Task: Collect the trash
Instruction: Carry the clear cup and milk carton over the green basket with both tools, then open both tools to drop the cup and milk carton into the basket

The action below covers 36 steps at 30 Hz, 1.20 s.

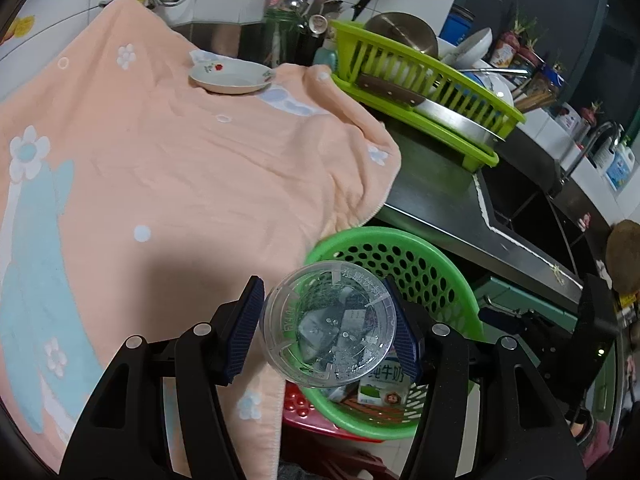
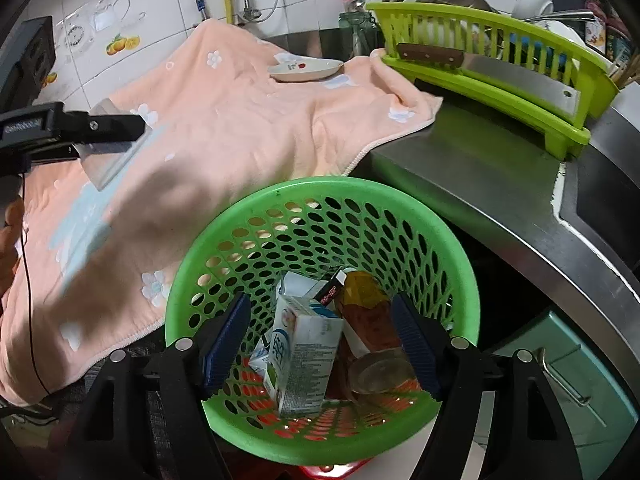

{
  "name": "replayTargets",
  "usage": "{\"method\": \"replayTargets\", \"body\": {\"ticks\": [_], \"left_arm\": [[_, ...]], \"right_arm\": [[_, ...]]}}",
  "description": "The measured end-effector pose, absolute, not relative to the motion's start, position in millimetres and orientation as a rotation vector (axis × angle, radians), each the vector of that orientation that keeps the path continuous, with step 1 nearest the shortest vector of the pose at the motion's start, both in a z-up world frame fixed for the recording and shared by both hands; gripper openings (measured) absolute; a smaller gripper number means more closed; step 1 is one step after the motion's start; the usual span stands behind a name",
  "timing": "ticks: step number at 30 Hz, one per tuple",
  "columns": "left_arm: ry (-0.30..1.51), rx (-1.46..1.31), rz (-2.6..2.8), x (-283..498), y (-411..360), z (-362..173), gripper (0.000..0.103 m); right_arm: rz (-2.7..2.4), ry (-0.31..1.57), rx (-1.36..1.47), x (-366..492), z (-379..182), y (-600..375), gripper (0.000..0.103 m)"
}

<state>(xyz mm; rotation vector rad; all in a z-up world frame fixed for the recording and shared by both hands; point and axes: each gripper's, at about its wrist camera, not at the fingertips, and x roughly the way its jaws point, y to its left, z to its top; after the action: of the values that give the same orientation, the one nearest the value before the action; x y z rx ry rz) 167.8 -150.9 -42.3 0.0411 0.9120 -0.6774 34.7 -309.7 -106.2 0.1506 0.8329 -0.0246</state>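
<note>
A clear plastic cup was held over the edge of a green trash basket, about to be dropped in.

Nearest, the left gripper (image 1: 326, 330) clamped the clear plastic cup (image 1: 328, 324) bottom-first, above the basket's rim at seven o'clock. The right gripper (image 2: 322, 340) stood spread and empty above the green basket (image 2: 440, 216), where a milk carton (image 2: 304, 352) and a bottle (image 2: 368, 308) already lay. To drop cleanly, the cup would best be carried toward two o'clock, over the basket's middle, before letting go. Beyond, a peach towel (image 1: 180, 160) bore a small dish (image 1: 230, 76) at twelve o'clock.
</note>
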Motion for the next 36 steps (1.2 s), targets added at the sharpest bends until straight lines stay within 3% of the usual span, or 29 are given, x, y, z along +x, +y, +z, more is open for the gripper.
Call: {"method": "replayTargets", "body": {"ticks": [24, 36], "left_arm": [[0.994, 0.095, -0.749, 157, -196, -75, 0.061], [0.96, 0.119, -0.721, 150, -191, -73, 0.077]], "right_arm": [[-0.037, 0.799, 0.204, 10, -100, -317, 0.076], [-0.023, 0.789, 0.209, 9, -97, -312, 0.076]]}}
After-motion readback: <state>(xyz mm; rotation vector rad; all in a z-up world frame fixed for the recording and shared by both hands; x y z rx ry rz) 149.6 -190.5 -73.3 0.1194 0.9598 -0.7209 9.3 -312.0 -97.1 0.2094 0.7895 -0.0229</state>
